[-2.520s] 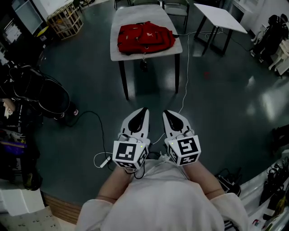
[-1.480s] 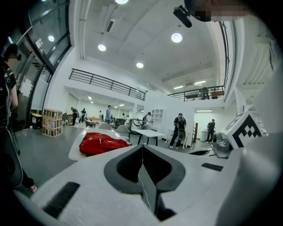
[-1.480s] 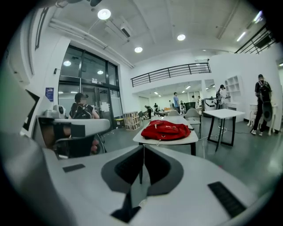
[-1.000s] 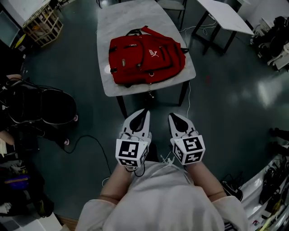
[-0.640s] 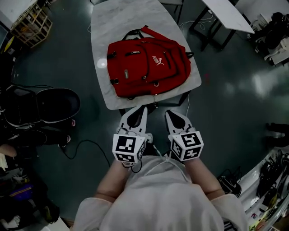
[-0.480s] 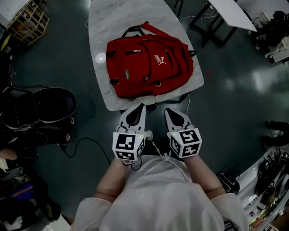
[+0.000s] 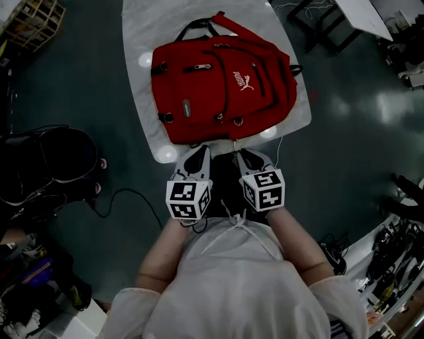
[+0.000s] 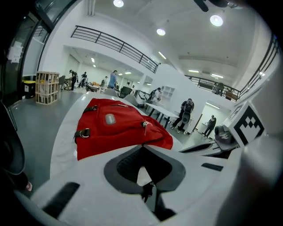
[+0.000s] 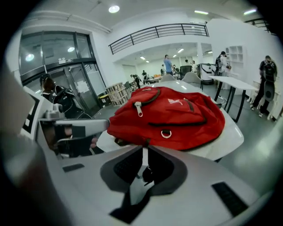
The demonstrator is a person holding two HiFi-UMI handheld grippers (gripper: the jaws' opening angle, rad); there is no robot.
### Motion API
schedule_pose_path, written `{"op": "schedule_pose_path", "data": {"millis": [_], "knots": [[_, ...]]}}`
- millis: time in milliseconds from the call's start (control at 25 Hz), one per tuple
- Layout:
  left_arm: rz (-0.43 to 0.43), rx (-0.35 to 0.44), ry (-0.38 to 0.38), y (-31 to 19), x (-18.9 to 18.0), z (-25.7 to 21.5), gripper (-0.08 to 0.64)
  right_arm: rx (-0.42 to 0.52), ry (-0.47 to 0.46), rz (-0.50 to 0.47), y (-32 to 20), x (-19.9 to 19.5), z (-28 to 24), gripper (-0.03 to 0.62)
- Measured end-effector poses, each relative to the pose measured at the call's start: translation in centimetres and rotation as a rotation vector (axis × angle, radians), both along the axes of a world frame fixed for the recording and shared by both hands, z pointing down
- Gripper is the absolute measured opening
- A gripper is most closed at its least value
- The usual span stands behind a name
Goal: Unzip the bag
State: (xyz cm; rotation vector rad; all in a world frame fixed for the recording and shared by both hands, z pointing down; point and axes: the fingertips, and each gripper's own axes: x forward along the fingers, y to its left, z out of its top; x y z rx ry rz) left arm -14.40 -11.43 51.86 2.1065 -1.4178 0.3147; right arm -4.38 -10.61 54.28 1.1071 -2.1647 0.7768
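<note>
The bag (image 7: 222,83) lies flat on the table (image 7: 136,40), straps at the far end and its bottom edge towards us, close to the table's near edge. It is red, and the zips we can see on it are closed; one pull (image 9: 138,108) shows on its upper front, and a metal ring (image 9: 166,133) hangs lower down.

Our left gripper (image 7: 197,151) and right gripper (image 7: 244,155) hover side by side at the near table edge, just short of the bag and touching neither it nor each other. The left gripper's jaws are pressed together with nothing in them, and the right gripper's jaws are likewise clenched and empty. Between the two grippers a dark strap end (image 7: 233,144) hangs over the table edge, right in front of the right gripper's tips.

On the floor to our left sits a heap of dark gear (image 7: 50,162), and a cable (image 7: 126,195) runs from it towards our feet. A wooden crate (image 7: 30,16) stands beyond the heap. To the right, well apart from us, there is a second table (image 7: 361,13), and more dark clutter (image 7: 394,258) lines the floor's right edge. In the gripper views people (image 8: 188,112) stand far behind the bag, among more tables.
</note>
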Motion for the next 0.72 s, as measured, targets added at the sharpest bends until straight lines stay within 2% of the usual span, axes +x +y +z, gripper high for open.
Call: {"op": "schedule_pose_path", "data": {"millis": [200,280,320,520,720], "knots": [[0.004,-0.019,-0.008,-1.8,1.3,2.9,0.021,-0.084,0.045,0.013,-1.0,0.7,3.8,0.038],[0.009,-0.021,-0.011,-2.6,1.4,4.1,0.021,-0.117,0.052,0.002,-1.3,0.4,5.2,0.097],[0.011,-0.026,-0.01,-2.9,1.5,4.7,0.021,-0.136,0.051,-0.006,-1.3,0.2,5.8,0.104],[0.007,-0.074,-0.013,-3.1,1.4,7.3,0.021,-0.202,0.057,-0.014,-1.1,-0.3,8.1,0.104],[0.01,-0.101,-0.042,-3.2,0.9,8.9,0.021,-0.216,0.087,0.005,-1.6,-0.5,9.0,0.097]]}}
